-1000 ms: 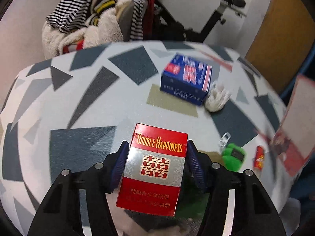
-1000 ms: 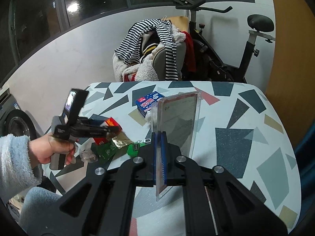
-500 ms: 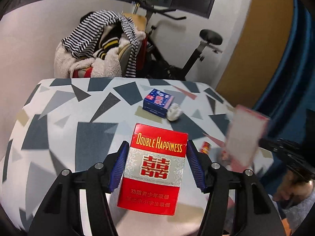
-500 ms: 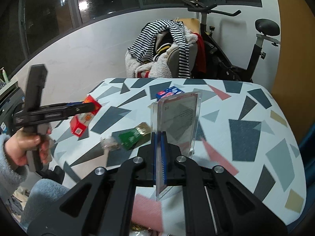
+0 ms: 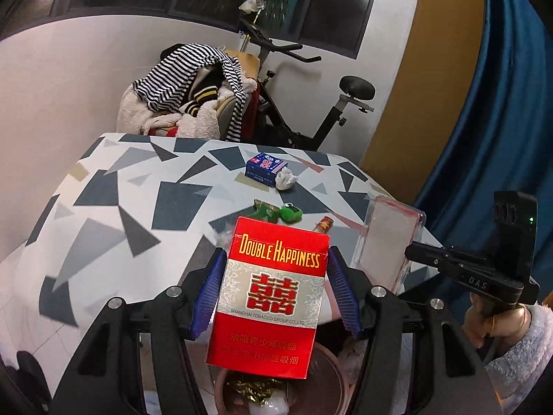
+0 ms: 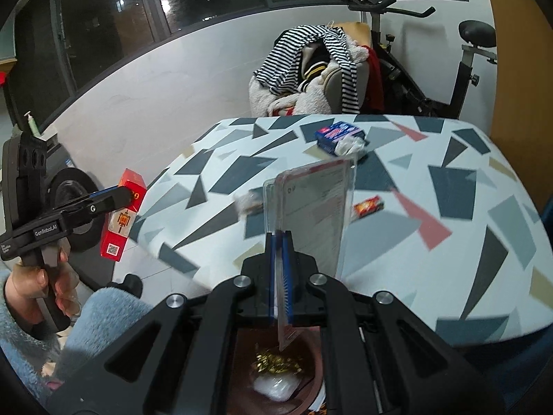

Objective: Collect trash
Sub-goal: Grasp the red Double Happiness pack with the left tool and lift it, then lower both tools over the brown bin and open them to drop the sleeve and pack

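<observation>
A lived-in home room at night is showing here. A black exercise bike [image 5: 300, 110] is standing against the white wall, with dark window panes [image 6: 193, 0] running above it. Just beside the bike, a chair heaped with striped and fleecy clothes [image 5: 193, 100] is sitting behind the white tabletop patterned with grey triangles [image 5: 114, 207]. A front-loading washing machine [image 6: 69, 207] is showing left of the tabletop.
</observation>
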`<state>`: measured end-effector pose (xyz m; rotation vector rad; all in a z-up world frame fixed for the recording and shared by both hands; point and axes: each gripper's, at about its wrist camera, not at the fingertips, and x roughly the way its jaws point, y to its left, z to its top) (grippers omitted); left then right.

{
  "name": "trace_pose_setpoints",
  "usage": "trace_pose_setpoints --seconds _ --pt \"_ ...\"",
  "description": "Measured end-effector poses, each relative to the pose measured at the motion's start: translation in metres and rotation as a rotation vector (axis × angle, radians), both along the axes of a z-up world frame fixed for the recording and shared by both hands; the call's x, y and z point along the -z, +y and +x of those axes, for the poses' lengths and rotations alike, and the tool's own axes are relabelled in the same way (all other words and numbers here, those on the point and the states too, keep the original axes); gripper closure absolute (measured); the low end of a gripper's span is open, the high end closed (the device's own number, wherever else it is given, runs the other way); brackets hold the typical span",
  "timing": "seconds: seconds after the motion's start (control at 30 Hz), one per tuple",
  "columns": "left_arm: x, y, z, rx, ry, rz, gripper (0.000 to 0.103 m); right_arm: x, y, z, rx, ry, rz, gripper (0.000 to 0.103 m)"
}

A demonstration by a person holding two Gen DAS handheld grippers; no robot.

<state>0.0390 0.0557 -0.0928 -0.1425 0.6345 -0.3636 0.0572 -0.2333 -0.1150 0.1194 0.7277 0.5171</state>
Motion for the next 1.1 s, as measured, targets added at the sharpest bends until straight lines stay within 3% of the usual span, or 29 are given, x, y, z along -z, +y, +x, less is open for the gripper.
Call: trace_pose_setpoints --seconds 0.33,0.73,1.1 --pt "-0.003 -0.004 -0.04 0.023 -0.031 0.006 0.045 0.005 0.011 -0.05 -0.082 0.067 0.046 0.095" --pt "0.012 0.003 -0.045 0.02 -0.003 -0.028 0.045 0.085 0.058 -0.047 -0.212 0.292 -0.053 0.095" --pt "0.032 0.007 -0.039 0.016 0.043 -0.037 0.045 0.126 0.084 -0.035 -0.28 0.358 -0.072 0.093"
